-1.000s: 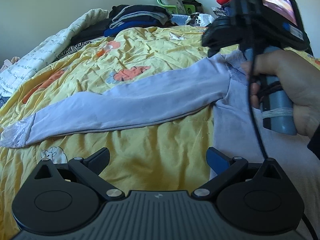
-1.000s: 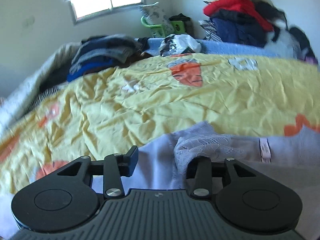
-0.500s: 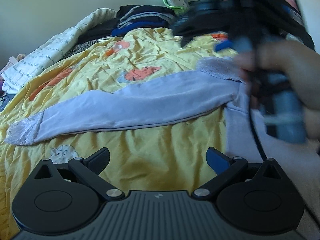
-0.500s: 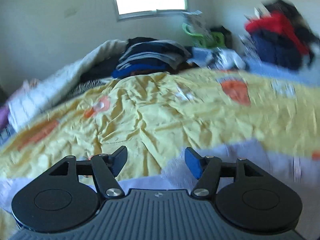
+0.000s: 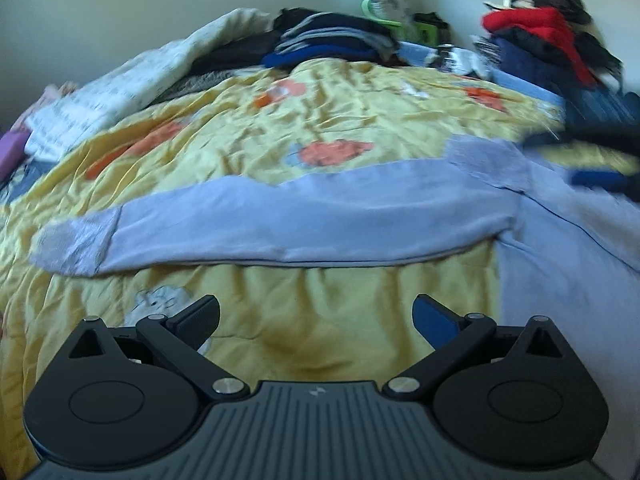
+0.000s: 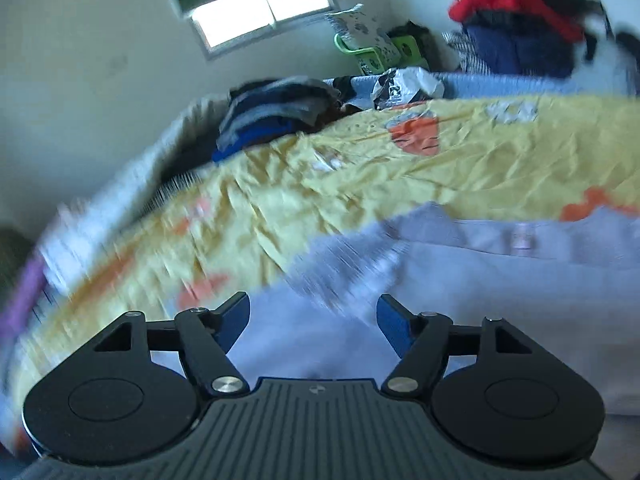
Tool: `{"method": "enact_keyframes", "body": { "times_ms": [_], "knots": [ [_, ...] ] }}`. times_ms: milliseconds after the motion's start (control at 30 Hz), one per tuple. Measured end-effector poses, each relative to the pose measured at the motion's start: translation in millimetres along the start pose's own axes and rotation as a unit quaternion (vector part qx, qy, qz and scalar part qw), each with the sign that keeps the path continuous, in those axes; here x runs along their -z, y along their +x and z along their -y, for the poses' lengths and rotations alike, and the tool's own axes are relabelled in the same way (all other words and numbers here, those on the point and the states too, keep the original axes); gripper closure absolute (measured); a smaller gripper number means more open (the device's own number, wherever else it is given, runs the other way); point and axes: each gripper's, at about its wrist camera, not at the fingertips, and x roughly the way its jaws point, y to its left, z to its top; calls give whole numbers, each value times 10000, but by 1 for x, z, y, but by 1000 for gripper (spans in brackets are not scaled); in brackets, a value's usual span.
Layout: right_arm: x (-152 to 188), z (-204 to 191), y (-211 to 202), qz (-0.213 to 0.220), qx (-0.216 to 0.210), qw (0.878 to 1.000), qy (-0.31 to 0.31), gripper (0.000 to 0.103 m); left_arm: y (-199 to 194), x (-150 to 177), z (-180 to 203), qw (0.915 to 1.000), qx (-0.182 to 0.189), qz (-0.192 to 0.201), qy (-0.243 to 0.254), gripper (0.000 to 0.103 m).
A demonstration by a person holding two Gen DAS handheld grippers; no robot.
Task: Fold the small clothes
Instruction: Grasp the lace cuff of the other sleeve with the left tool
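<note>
Both grippers — left, right — jaws apart, right's just widened.

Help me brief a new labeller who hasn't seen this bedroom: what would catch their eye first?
First, the pale lilac long-sleeved top spread flat on the wrinkled yellow bedspread with orange cartoon prints, one sleeve stretched out to the picture's left. Beyond it, a stack of folded dark clothes lies at the bed's far end, and a heap topped by a bright red garment rises at far right.
</note>
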Motion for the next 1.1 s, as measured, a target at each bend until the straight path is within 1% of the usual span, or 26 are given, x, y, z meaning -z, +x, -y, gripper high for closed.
{"method": "enact_keyframes", "body": {
  "times_ms": [67,133,200,233,267,367,433,500,567,600,633,767,833,867,933,967,1000,1033,1067,1100],
  "knots": [
    [16,-5,-19,62,292,9979,-574,28,1,0,-4,10000,-73,-17,-33,0],
    [36,-12,-35,192,758,9902,-1161,25,1,1,-6,9999,-141,-30,-25,0],
    [52,-12,-48,289,1192,9819,-1444,22,0,2,-12,9998,-177,-52,-84,0],
    [58,-9,-55,326,1302,9807,-1423,20,0,2,-15,9997,-191,-53,-127,0],
    [63,-4,-61,340,1304,9820,-1323,19,0,2,-20,9996,-223,-45,-183,0],
    [70,15,-80,376,1110,9896,-840,17,3,0,-40,9984,-347,-61,-446,0],
    [73,22,-87,433,1181,9894,-721,17,4,-1,-61,9957,-314,-130,-859,0],
    [75,26,-92,523,1239,9887,-665,17,9,-1,-86,9897,-178,-226,-1401,0],
    [76,31,-97,596,1215,9893,-549,17,13,1,-109,9797,120,-250,-1987,0],
    [76,31,-96,616,1218,9894,-505,17,15,4,-122,9727,309,-152,-2294,0],
    [75,30,-96,637,1220,9893,-479,16,14,5,-130,9678,423,-16,-2481,0],
    [75,27,-99,754,1197,9887,-500,14,20,8,-153,9466,842,279,-3098,0],
    [75,26,-99,771,1203,9884,-512,12,25,10,-163,9296,1018,505,-3505,0],
    [75,26,-99,750,1204,9885,-514,12,29,11,-169,9187,1126,637,-3732,0],
    [76,27,-98,698,1209,9889,-508,12,40,13,-180,8908,1375,919,-4232,0],
    [77,27,-98,678,1219,9890,-495,12,44,13,-186,8795,1446,1036,-4414,0],
    [78,27,-98,656,1232,9890,-482,12,47,12,-190,8734,1403,1142,-4521,0],
    [79,28,-98,641,1248,9890,-469,12,50,8,-194,8702,1327,1167,-4599,1],
    [80,28,-99,632,1262,9889,-461,12,53,4,-197,8662,1307,1163,-4681,3],
    [80,29,-99,629,1274,9888,-456,12,55,2,-200,8612,1325,1157,-4768,8]
  ]
}}
